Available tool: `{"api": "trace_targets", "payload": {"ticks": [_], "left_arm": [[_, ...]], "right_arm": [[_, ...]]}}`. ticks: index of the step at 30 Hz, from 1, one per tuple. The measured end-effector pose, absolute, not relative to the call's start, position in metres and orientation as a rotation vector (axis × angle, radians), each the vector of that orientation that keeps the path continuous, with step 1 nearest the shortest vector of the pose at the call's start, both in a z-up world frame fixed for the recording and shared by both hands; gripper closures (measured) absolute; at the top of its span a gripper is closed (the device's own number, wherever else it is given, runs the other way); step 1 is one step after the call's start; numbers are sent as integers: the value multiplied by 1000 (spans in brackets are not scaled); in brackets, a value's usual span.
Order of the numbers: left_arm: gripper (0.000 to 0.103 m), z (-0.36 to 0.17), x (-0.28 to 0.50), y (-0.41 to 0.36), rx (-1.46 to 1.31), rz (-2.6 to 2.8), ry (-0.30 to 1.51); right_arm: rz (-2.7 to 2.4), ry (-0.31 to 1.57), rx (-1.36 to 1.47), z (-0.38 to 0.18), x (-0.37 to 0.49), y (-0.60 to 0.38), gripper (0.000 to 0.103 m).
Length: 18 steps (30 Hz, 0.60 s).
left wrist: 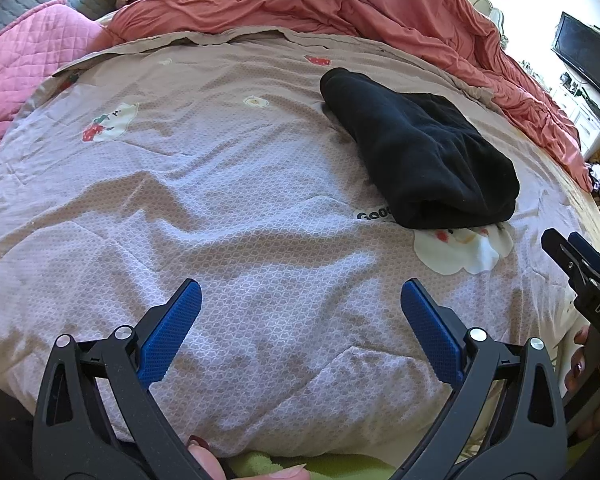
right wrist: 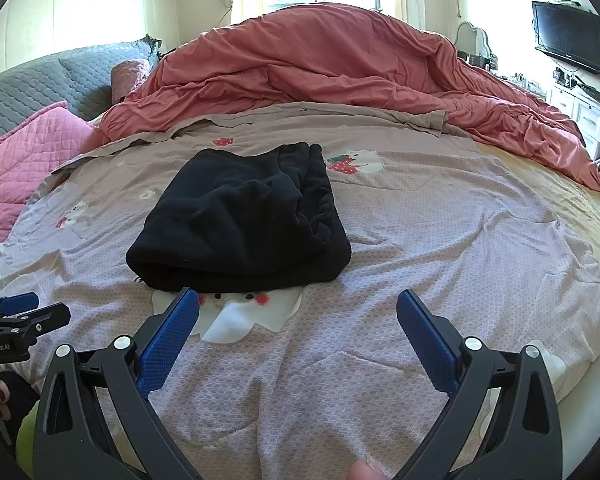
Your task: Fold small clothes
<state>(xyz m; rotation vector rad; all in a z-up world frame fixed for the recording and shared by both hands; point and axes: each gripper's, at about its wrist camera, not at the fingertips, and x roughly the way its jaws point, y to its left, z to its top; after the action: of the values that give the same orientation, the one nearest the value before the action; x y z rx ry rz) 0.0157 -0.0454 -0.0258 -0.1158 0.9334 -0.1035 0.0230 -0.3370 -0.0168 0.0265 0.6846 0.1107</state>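
bedroom light falls on a bed spread (right wrist: 420, 240) printed with strawberries and cartoon bears, a rumpled coral duvet (right wrist: 340, 60) heaped behind it and a pink quilted pillow (right wrist: 32, 152) off to one side. on the spread lies a black garment (right wrist: 240, 216), already doubled into a thick, soft bundle with a rolled near edge. both tools are empty: the left gripper (left wrist: 300, 312) hangs with its blue pads spread wide over bare cloth, and the right gripper (right wrist: 298, 316) is likewise released, holding nothing. judging by this, a fold looks complete or paused; the next move likely calls for either tidying the bundle's loose upper layer or fetching another piece. the garment sits just ahead of the right gripper, near its left finger, and well forward and to the right of the left gripper.
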Motion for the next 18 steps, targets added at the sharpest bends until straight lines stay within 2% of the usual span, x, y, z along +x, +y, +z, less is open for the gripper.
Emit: {"api": "trace_targets", "payload": {"ticks": [18], "left_arm": [[9,-26,15,-45,-113,-114,945]], "right_arm": [[113,692,13,-14,24,-328,5]]}}
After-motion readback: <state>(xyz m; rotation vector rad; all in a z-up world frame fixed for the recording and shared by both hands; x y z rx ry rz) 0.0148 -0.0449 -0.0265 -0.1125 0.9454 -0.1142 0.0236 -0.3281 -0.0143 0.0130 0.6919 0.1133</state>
